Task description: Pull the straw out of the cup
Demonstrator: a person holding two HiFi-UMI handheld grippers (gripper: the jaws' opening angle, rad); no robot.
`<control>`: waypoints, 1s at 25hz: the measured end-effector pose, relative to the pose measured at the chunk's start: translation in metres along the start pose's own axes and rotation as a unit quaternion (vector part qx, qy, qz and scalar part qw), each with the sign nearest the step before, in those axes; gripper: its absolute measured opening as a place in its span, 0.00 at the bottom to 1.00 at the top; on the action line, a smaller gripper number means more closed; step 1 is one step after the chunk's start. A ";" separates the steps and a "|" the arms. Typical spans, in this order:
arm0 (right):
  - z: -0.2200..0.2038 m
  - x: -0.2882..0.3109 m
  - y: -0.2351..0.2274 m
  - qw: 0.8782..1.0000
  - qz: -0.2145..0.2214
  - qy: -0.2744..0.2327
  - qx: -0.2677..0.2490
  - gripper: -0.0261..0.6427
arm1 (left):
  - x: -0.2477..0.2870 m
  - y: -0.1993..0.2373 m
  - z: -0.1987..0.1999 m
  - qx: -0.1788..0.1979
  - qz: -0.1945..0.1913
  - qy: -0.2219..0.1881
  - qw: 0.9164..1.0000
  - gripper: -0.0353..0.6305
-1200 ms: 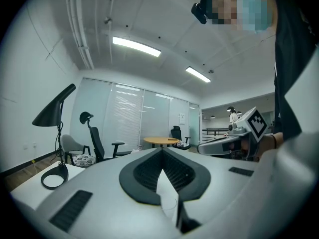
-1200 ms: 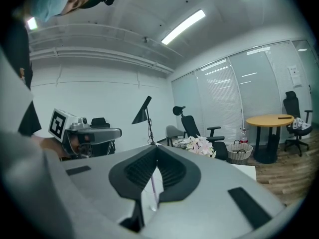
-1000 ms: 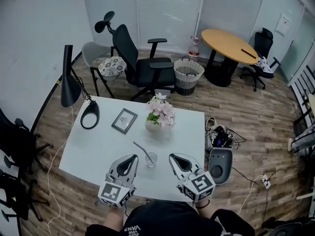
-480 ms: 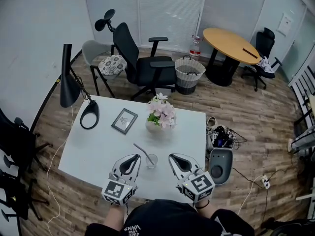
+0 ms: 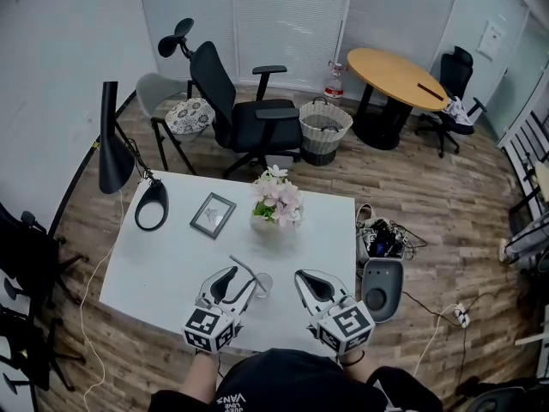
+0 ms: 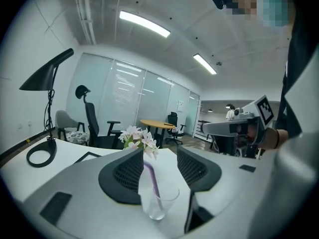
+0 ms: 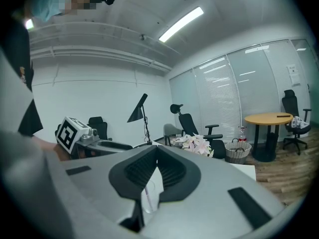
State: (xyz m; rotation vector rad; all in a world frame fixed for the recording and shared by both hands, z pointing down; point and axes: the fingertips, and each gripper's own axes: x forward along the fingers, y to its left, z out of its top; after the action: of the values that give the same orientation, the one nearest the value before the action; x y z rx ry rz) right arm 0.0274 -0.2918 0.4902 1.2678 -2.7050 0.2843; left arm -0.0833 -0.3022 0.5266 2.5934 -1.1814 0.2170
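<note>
A clear cup (image 6: pixel 158 201) stands near the white table's (image 5: pixel 167 269) front edge, with a purple straw (image 6: pixel 151 177) leaning in it to the left. In the head view the cup (image 5: pixel 263 282) and straw (image 5: pixel 242 266) lie just ahead of my left gripper (image 5: pixel 243 280). My left gripper (image 6: pixel 159 156) is opening; the cup and straw stand between its jaws, and the pads do not press on them. To the right of the cup my right gripper (image 5: pixel 312 281) is shut on nothing. In the right gripper view the cup (image 7: pixel 149 197) shows below the shut right gripper (image 7: pixel 157 159).
A vase of pink and white flowers (image 5: pixel 276 202) stands behind the cup, with a picture frame (image 5: pixel 213 215) and a black desk lamp (image 5: pixel 153 204) further left. Beyond the table are an office chair (image 5: pixel 249 118), a wicker basket (image 5: pixel 324 131) and a round wooden table (image 5: pixel 399 75).
My left gripper was shut and left of the cup. It has opened and come forward and right, so the cup and straw now stand between its jaws. The right gripper has stayed put.
</note>
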 end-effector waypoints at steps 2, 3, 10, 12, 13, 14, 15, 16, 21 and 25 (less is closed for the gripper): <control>0.000 0.000 -0.001 1.000 -0.001 0.001 0.001 0.07 | 0.004 0.002 -0.007 -0.004 0.003 0.017 1.000 0.40; 0.000 0.000 -0.001 1.000 -0.003 0.002 0.003 0.07 | 0.006 0.003 -0.010 -0.006 0.004 0.025 1.000 0.41; -0.004 0.002 -0.003 1.000 -0.003 0.005 0.006 0.07 | 0.025 0.011 -0.037 -0.027 0.004 0.066 0.997 0.43; -0.004 0.001 -0.003 1.000 -0.002 0.006 0.007 0.07 | 0.034 0.014 -0.048 -0.028 0.003 0.083 0.996 0.43; -0.004 0.001 -0.003 1.000 -0.003 0.006 0.009 0.07 | 0.037 0.015 -0.053 -0.029 0.002 0.091 0.995 0.43; -0.003 0.001 -0.003 1.000 -0.004 0.007 0.011 0.07 | 0.040 0.016 -0.057 -0.030 0.001 0.097 0.995 0.43; -0.003 0.001 -0.004 1.000 -0.005 0.007 0.012 0.07 | 0.043 0.016 -0.059 -0.033 0.000 0.100 0.994 0.43; -0.003 0.000 -0.004 1.000 -0.007 0.007 0.013 0.07 | 0.044 0.015 -0.061 -0.036 -0.002 0.101 0.994 0.43; -0.005 -0.001 -0.007 1.000 -0.008 0.006 0.010 0.07 | 0.046 0.016 -0.066 -0.041 0.000 0.103 0.994 0.43; -0.008 0.000 -0.007 1.000 -0.005 0.007 0.007 0.07 | 0.048 0.018 -0.069 -0.034 0.003 0.108 0.994 0.43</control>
State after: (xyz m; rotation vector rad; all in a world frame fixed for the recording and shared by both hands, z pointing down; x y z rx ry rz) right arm 0.0332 -0.2942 0.4988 1.2785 -2.6887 0.3115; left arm -0.0667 -0.3259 0.6077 2.4358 -1.0993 0.4379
